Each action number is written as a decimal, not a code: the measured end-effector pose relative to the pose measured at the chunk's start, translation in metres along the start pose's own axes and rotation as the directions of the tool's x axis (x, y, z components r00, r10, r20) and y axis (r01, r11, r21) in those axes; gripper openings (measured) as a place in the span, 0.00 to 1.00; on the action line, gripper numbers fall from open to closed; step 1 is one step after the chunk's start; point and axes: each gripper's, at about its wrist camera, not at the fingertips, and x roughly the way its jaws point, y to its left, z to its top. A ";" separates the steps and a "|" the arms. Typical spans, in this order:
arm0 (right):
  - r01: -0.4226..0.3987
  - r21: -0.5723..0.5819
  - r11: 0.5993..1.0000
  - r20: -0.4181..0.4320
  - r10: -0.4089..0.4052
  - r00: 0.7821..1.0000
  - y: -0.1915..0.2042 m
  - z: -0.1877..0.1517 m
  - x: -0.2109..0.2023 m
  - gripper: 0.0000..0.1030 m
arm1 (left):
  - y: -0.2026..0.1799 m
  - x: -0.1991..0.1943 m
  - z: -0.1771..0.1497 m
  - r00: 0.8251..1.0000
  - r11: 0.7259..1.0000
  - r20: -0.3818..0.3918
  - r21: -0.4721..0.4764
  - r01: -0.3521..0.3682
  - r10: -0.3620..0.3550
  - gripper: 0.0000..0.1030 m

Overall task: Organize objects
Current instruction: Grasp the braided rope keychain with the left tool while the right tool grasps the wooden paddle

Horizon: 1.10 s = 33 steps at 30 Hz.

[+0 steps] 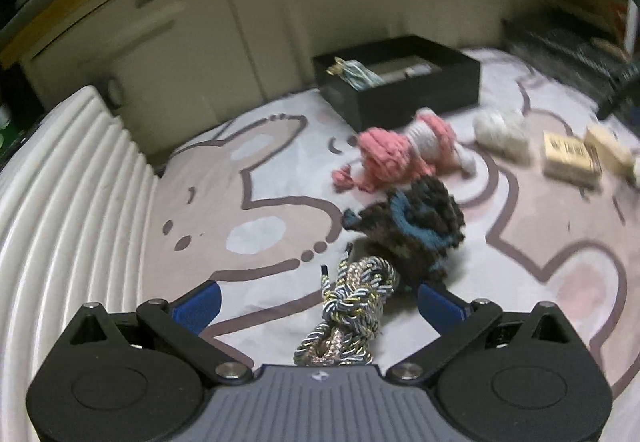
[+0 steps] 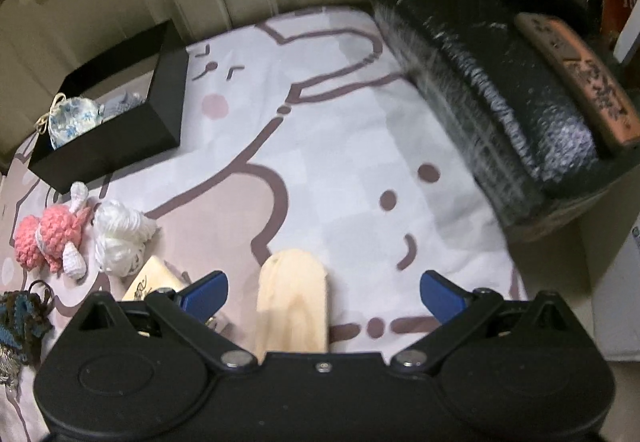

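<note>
Left wrist view: the left gripper point(image 1: 318, 300) has its blue fingers point(image 1: 198, 306) spread wide, and a shiny twisted cord point(image 1: 350, 312) lies between them on the bed sheet point(image 1: 248, 178). Just past the fingers sits a dark knitted toy point(image 1: 412, 226), then a pink one point(image 1: 384, 156), then the black box point(image 1: 400, 82). The right gripper point(image 2: 324, 294) is wide too, with a wooden block point(image 2: 294, 306) between its fingers.

Wooden block point(image 2: 294, 306) (near end hidden), blurred orange box point(image 2: 622, 0) cut off
</note>
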 end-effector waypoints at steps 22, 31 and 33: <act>0.068 -0.117 0.991 -0.152 -0.085 0.985 0.027 -0.008 0.037 0.60 | -0.003 0.055 0.007 0.967 0.983 -0.182 0.021 0.184 -0.178 0.39; 0.049 -0.178 0.983 -0.161 -0.079 0.984 0.039 -0.009 0.029 0.44 | 0.003 0.051 0.009 0.957 0.983 -0.227 -0.084 0.165 -0.180 0.38; 0.046 -0.181 0.982 -0.153 -0.074 0.985 0.040 -0.009 0.024 0.44 | 0.006 0.047 0.009 0.959 0.982 -0.224 -0.112 0.151 -0.173 0.38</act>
